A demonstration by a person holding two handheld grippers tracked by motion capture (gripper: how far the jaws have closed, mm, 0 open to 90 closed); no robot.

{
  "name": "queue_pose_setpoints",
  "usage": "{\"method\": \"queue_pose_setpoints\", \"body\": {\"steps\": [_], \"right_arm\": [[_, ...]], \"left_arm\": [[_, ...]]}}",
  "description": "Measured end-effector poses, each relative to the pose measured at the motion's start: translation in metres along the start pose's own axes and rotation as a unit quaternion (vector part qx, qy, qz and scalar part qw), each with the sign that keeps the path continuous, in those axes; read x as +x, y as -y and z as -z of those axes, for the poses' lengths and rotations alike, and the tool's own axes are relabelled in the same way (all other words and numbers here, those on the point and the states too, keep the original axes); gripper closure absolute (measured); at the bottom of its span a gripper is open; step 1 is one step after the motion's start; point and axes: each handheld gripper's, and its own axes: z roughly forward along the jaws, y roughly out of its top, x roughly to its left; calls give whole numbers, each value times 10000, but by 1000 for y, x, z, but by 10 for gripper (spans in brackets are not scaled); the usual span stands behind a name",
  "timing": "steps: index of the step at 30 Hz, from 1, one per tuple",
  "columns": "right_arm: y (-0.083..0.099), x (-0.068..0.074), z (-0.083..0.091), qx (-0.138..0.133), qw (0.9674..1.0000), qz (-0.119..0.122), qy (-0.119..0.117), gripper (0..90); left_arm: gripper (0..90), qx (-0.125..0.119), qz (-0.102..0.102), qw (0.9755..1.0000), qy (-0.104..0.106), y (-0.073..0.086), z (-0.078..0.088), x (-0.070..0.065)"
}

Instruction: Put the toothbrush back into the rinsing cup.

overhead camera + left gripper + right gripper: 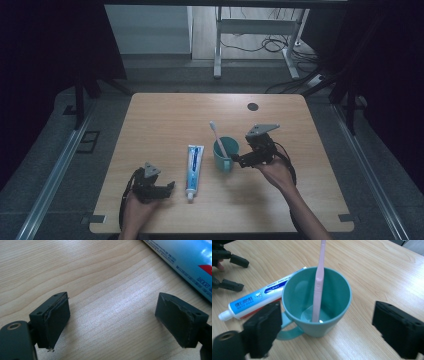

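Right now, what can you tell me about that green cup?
The teal cup looks like plastic, with a loop handle. It stands upright on the wooden table, right of the toothpaste tube. A pink toothbrush leans inside, head up. The right gripper has open jaws on either side of it, not pressing.

The left black two-jaw gripper [159, 189] is being held low in the left hand [136, 210], jaws standing wide apart. The right black two-jaw gripper [239, 159] is being held in the right hand [276, 174], jaws spread wide, gripping nothing.
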Motion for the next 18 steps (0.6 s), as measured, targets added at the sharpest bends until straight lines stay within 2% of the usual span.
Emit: {"method": "queue_pose_setpoints", "body": {"steps": [3,7,14,18], "right_arm": [[5,-1,4,-10,10000,16,66,7],[11,-3,9,-161,9998,-32,91,0],[20,-5,18,-176,9997,-30,176,0],[26,-4,22,-131,9996,53,242,0]], "left_arm": [[126,-1,-1,10000,1,0,0,0],[126,0,4,10000,-1,0,0,0],[126,-2,18,10000,0,0,0,0],[126,-7,14,10000,1,0,0,0]]}}
